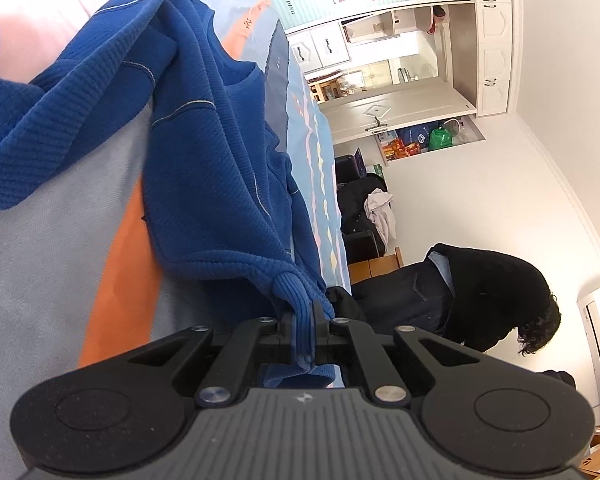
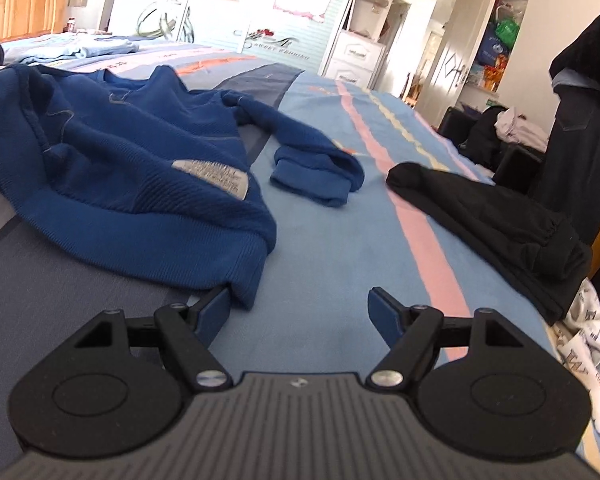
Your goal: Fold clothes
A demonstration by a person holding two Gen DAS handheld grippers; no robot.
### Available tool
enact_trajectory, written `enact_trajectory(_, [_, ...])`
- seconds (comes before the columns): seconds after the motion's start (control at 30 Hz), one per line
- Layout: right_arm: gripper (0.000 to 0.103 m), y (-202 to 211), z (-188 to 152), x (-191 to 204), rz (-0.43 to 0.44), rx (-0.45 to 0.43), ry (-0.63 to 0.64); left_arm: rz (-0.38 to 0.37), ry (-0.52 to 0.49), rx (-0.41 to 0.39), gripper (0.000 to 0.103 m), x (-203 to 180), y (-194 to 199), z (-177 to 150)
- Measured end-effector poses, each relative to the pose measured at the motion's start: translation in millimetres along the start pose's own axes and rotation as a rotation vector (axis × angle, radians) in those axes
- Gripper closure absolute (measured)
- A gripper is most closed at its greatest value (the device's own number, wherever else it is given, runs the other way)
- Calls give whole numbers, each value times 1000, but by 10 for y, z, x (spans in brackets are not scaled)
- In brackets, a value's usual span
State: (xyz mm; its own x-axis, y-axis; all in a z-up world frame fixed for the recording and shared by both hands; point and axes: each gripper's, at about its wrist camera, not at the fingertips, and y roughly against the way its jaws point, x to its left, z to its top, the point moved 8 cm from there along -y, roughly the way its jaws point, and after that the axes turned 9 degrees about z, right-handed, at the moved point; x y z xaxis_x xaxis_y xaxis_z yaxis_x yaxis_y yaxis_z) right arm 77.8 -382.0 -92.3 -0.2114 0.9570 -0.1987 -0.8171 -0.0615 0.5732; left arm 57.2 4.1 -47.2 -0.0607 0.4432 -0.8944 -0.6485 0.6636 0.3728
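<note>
A blue ribbed sweater [image 2: 112, 168] lies rumpled on the bed, with a grey patch near its hem and one sleeve [image 2: 316, 168] stretched out to the right. My left gripper [image 1: 305, 320] is shut on the sweater's ribbed hem corner [image 1: 300, 300] and holds the sweater [image 1: 204, 152] lifted, the view tilted sideways. My right gripper [image 2: 300, 304] is open and empty, low over the bed. Its left finger [image 2: 214, 308] touches the near corner of the sweater's hem.
The bed has a blue sheet [image 2: 324, 248] with pink and yellow stripes. A black garment [image 2: 492, 216] lies at the right. A white printed cloth [image 2: 588, 344] lies at the bed's right edge. Folded light-blue clothes [image 2: 80, 50] sit far back. A person in black [image 1: 492, 296] bends beside the bed.
</note>
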Motion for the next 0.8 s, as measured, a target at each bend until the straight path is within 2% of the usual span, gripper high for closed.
enact_trajectory(0.3, [29,-210,197,152,-27,-8,91,12,10,19,97,60,-6,-36])
enact_trajectory(0.37, [43,-268,240,189,-3,17,78,14,16,26,98,90,2,-56])
enact_trajectory(0.4, [62,-290,265,204,32,32,46,15,20,25,98,110,10,-58])
enact_trajectory(0.43, [87,-312,290,220,68,47,14,16,25,25,97,129,18,-59])
enact_trajectory(0.53, [92,-312,297,67,203,38,-240,15,38,16,97,175,56,-36])
enact_trajectory(0.77, [95,-219,396,-409,534,-19,-903,-26,48,-14,96,116,148,68])
enact_trajectory(0.8, [95,-192,391,-444,557,-27,-950,-35,49,-20,96,94,162,82])
